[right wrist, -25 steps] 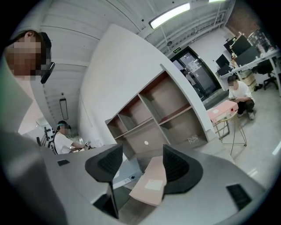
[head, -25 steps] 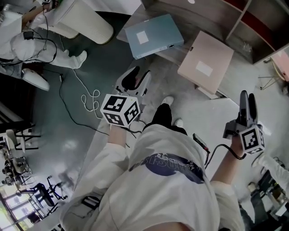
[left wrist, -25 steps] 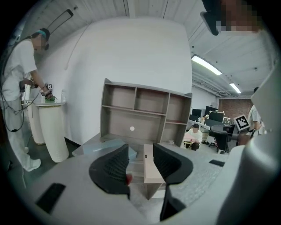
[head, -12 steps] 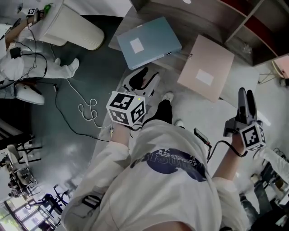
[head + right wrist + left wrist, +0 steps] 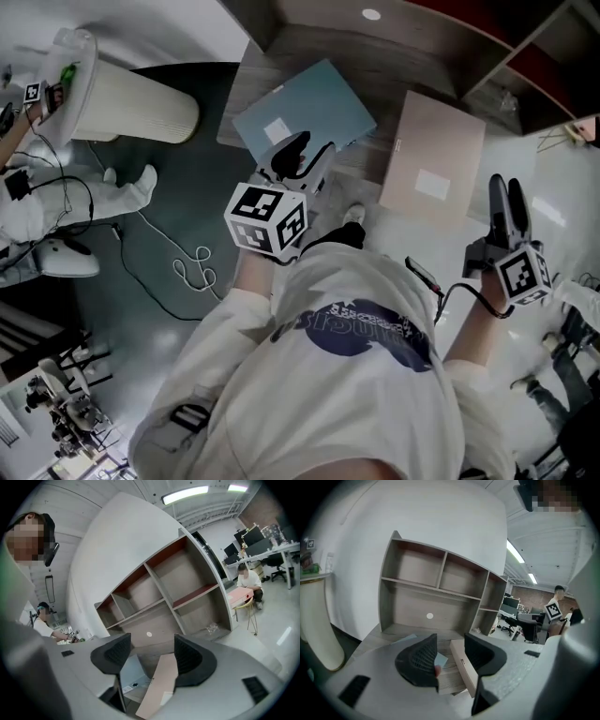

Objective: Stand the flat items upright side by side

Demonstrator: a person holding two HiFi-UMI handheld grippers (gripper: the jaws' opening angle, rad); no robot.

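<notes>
Two flat items lie side by side on the wooden desk [image 5: 281, 52]: a blue-grey folder [image 5: 305, 108] on the left and a pink one [image 5: 436, 159] on the right. My left gripper [image 5: 302, 152] hovers over the blue folder's near edge. Its jaws have just been opening, they stand open, and nothing is between them. In the left gripper view [image 5: 450, 639] the blue folder [image 5: 440, 659] and the pink folder [image 5: 464, 667] show past the jaws. My right gripper [image 5: 506, 187] is open and empty, to the right of the pink folder. The right gripper view [image 5: 152, 639] shows both the blue folder [image 5: 131, 672] and the pink folder [image 5: 157, 686] lying flat.
An open wooden shelf unit [image 5: 525, 56] stands at the back of the desk, its compartments bare [image 5: 436, 592]. A white cylindrical bin [image 5: 131, 103] stands on the floor to the left, with a cable [image 5: 192, 267] near it. Another person [image 5: 37, 187] is at far left.
Both grippers have moved forward toward the desk. The left gripper now reaches over the blue folder's near edge, and the right has drawn level with the pink folder.
</notes>
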